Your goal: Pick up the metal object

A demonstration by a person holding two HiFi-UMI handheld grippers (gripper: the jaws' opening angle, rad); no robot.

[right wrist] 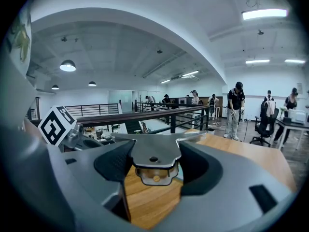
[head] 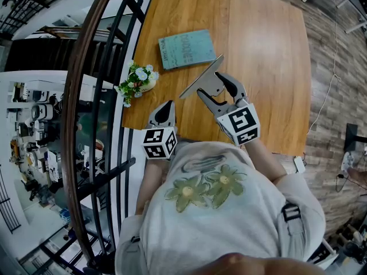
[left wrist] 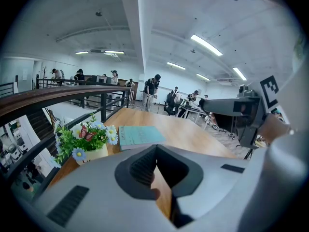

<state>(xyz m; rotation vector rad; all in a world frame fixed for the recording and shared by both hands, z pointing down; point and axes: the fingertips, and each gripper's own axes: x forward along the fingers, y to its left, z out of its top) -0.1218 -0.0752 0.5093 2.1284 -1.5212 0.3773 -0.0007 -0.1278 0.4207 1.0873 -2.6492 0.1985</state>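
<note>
The metal object (head: 200, 80) is a flat grey blade with a short handle plate, held tilted above the wooden table (head: 269, 56). My right gripper (head: 212, 87) is shut on its handle end; in the right gripper view the metal object (right wrist: 154, 154) fills the gap between the jaws of that gripper (right wrist: 154, 167). My left gripper (head: 166, 106) hovers near the table's front edge, left of the blade, shut with nothing in it. The left gripper view shows the left gripper (left wrist: 155, 150) with its jaws meeting at the tips over bare wood.
A teal book (head: 187, 48) lies at the table's far left, with a small pot of flowers (head: 137, 82) in front of it by the left edge. A dark railing (head: 97, 67) runs along the table's left side. People and desks stand far behind.
</note>
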